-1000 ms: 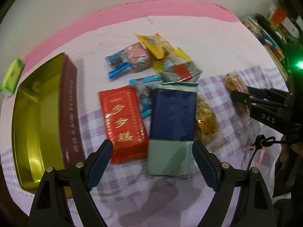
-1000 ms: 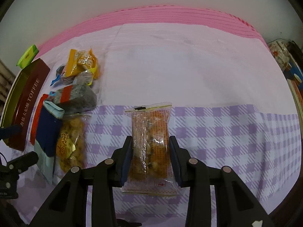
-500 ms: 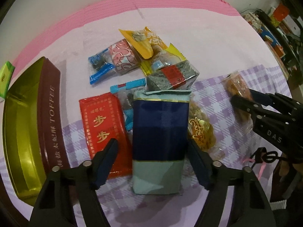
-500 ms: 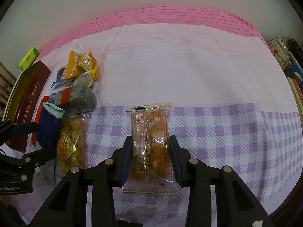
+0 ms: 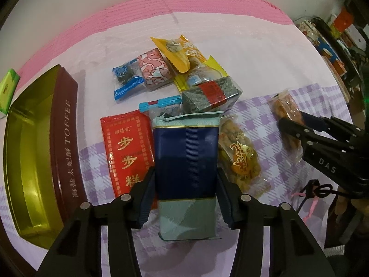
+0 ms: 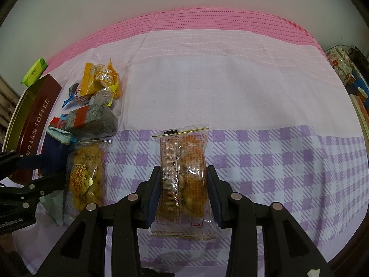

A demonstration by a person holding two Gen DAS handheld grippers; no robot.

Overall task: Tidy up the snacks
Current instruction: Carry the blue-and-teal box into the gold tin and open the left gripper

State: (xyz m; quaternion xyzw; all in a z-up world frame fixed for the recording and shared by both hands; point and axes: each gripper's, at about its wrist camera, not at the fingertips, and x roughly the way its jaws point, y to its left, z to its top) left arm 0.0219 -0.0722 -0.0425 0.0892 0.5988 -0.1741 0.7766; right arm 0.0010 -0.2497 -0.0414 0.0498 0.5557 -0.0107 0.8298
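Note:
A dark-blue and teal packet [image 5: 185,143] lies on the checked cloth between the fingers of my left gripper [image 5: 185,173]. Its jaws are closing, and both pads touch the packet's long sides. My right gripper [image 6: 183,170] is shut on a clear-wrapped orange snack [image 6: 182,150] that rests on the cloth; it also shows in the left wrist view as the right gripper [image 5: 290,124]. An open brown toffee tin [image 5: 66,138] with a gold inside stands at the left. A red packet [image 5: 124,147] lies between the tin and the blue packet.
A clear bag of yellow nuggets [image 5: 239,157] lies just right of the blue packet. Several small wrapped snacks [image 5: 175,69] are piled behind it, with a grey-and-red block [image 5: 211,94]. A green pack [image 5: 8,87] sits beyond the tin. Clutter [image 5: 334,34] lines the far right.
My left gripper came down over the blue and teal packet and narrowed from wide open until its pads met the packet's sides. The right gripper kept still on the orange snack.

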